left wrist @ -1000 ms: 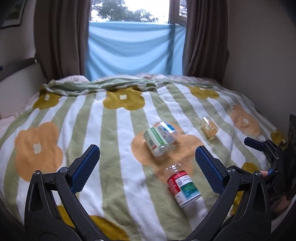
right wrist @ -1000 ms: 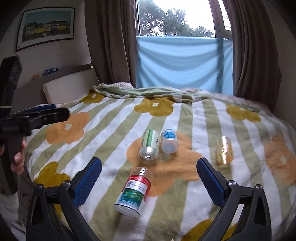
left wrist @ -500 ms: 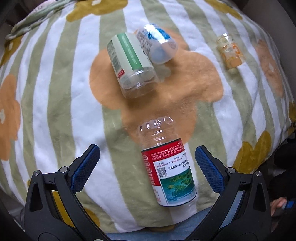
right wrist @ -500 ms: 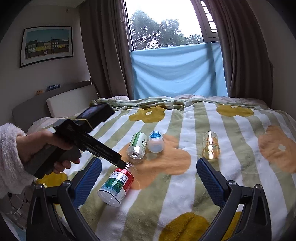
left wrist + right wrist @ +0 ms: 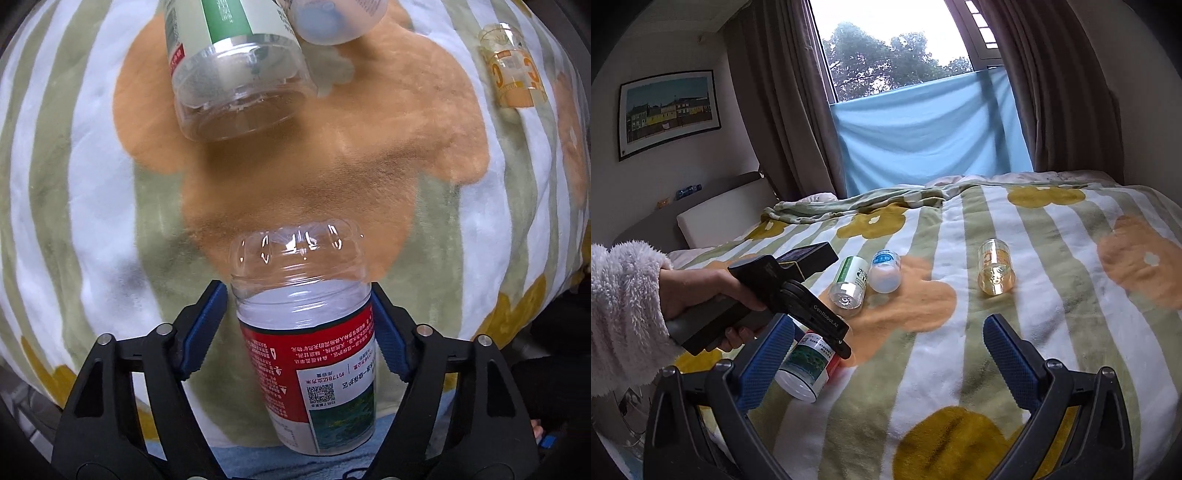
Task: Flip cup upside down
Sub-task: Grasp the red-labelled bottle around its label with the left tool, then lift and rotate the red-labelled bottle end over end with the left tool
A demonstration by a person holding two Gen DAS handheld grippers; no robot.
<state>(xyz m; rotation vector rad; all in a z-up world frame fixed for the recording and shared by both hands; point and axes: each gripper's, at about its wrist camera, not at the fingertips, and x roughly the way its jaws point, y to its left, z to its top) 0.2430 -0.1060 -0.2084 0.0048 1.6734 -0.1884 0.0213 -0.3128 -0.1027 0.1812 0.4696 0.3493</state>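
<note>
2 blue pads of the left gripper have just closed from wide open onto the red-labelled cup lying at the bed's near edge, readying the flip; right gripper jaws gape empty.

Left gripper descended, narrowed from wide open, blue pads now flanking red-label cup.

blanket: green-white stripes, orange and mustard flowers | near cup: clear, red-white label (green landscape print) | far cup: amber-tinted | pads: blue
</note>
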